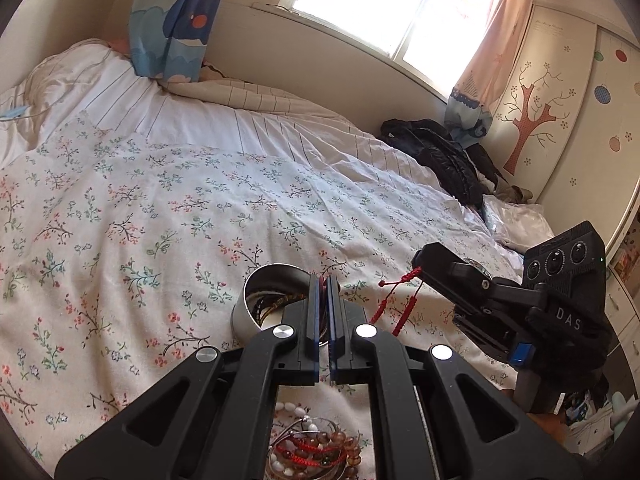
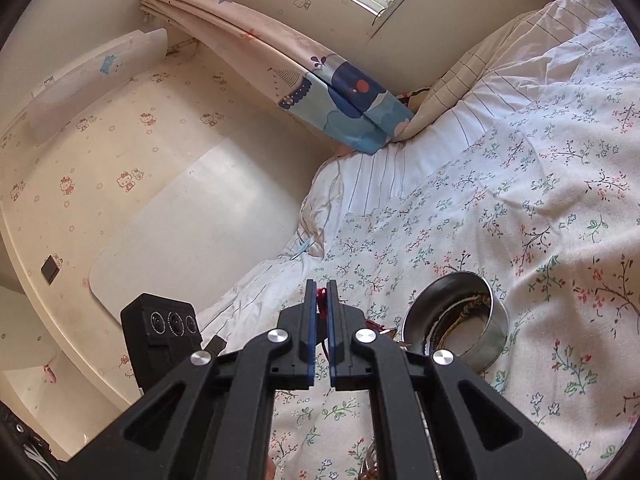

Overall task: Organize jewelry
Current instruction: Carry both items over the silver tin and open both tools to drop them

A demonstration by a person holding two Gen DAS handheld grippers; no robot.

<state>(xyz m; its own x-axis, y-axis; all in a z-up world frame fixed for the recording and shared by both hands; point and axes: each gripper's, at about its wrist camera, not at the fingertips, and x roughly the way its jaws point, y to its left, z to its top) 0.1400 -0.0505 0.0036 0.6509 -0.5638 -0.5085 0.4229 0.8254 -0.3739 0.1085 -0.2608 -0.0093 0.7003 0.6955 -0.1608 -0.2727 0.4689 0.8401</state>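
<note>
A round metal tin (image 1: pixel 256 300) with several bracelets inside sits on the floral bed cover; it also shows in the right wrist view (image 2: pixel 460 320). My left gripper (image 1: pixel 324 280) is shut with nothing visible between its fingers, just right of the tin's rim. My right gripper (image 2: pixel 320 286) is shut on a red cord bracelet (image 1: pixel 400 300), which dangles from its tips above the cover, right of the tin. A pile of beaded and red cord bracelets (image 1: pixel 316 448) lies below my left gripper.
The bed cover (image 1: pixel 160 208) spreads left and far. A black jacket (image 1: pixel 440 156) lies at the far right by the wall. A curtain (image 1: pixel 176 20) hangs at the bed head. The wall (image 2: pixel 120 160) runs along the bed's left side.
</note>
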